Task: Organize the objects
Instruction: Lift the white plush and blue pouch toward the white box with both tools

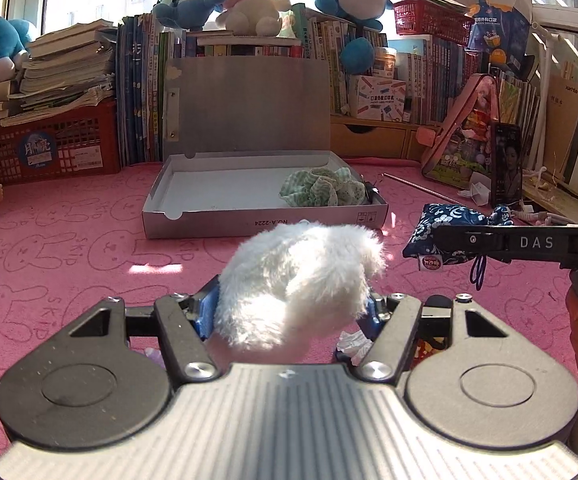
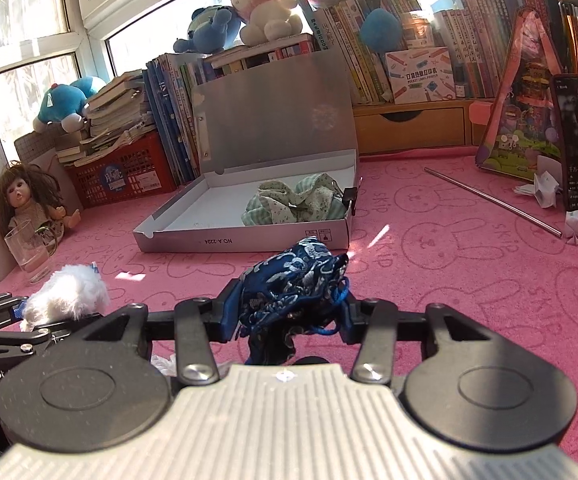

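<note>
- Your left gripper (image 1: 291, 312) is pinching the white fluffy toy (image 1: 301, 280), just in front of the open grey box (image 1: 265, 224).
- Your right gripper (image 2: 287, 312) is pinching the blue brocade pouch (image 2: 293, 284), also short of the box's front wall.
- Both look light and squashy; grip mid-body, as fluff and cords may slip.
- The green cloth (image 1: 323, 186) fills the box's right end.

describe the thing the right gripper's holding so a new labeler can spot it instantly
Start at the open grey cardboard box on the pink bunny-print mat. Just in front of it, the right gripper is shut on a small drawstring pouch. It is dark blue brocade with pale swirls, unlike the white fluffy toy to its left.
</note>
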Demonstrator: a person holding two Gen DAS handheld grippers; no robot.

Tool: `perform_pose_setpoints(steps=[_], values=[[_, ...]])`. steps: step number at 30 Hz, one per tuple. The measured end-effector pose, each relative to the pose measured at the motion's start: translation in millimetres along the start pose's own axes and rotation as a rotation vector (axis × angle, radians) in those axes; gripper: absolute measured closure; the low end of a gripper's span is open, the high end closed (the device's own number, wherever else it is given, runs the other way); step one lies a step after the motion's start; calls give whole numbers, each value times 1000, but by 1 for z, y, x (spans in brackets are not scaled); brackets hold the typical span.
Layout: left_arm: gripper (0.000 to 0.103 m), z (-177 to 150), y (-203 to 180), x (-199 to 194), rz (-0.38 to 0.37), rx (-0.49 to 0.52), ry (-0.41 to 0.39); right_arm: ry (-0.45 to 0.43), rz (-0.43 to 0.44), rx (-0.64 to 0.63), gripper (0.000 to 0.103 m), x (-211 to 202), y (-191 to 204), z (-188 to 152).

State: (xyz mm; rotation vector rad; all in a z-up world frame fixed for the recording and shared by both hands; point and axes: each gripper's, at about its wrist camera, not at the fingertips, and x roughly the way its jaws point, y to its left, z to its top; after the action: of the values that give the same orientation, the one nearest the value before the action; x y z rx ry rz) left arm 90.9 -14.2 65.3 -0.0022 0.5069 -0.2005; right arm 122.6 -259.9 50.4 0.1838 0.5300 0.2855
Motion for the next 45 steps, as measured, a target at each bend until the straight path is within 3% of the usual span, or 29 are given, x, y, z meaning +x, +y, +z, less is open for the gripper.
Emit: perform_pose_setpoints(steps=[15, 34, 45], values=[[33, 58, 26, 15, 33, -19, -40, -51, 7, -24, 52, -9, 6, 43], [33, 95, 45, 60, 58, -66, -13, -48, -34, -49, 52, 19, 16, 72], [33, 120, 58, 97, 35, -76, -11, -18, -51, -51, 52, 44, 8, 97]])
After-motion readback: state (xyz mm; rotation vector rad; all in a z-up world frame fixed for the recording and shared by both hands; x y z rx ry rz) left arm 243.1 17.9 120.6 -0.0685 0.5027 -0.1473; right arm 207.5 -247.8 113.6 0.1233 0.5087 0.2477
